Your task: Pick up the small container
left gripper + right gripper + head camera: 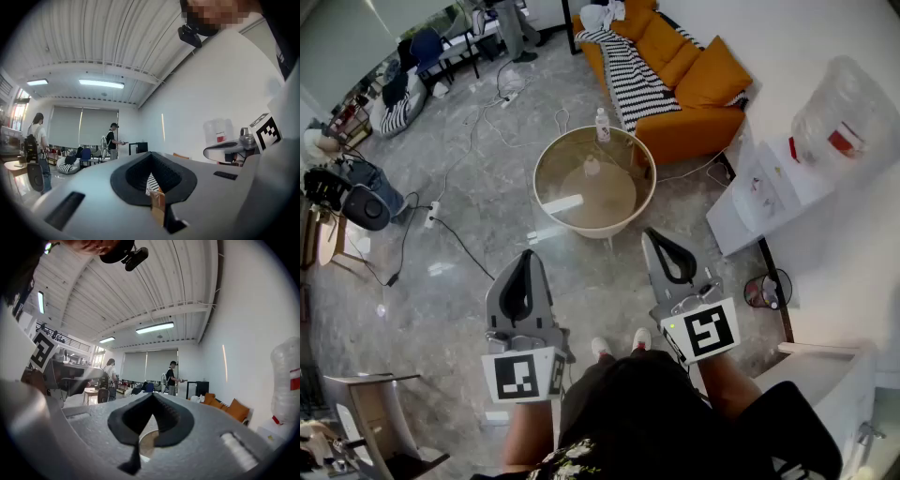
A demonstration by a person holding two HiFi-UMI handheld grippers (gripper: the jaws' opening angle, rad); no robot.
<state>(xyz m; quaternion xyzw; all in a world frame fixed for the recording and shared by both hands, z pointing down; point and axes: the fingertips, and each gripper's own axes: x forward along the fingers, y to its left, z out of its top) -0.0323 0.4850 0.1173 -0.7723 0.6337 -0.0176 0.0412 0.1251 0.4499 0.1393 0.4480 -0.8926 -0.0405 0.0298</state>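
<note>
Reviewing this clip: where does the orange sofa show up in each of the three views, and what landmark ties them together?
Head view: the orange sofa is at the top, right of centre.
Left gripper view: only a thin orange edge shows right of centre, just above the left gripper.
Right gripper view: lower right.
Shared landmark: the clear water jug, seen in all three.

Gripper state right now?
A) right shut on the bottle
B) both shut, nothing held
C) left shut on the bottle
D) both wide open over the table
B: the left gripper and the right gripper each show jaws together with nothing between them, while the bottle stands untouched at the far edge of the round table.
</note>
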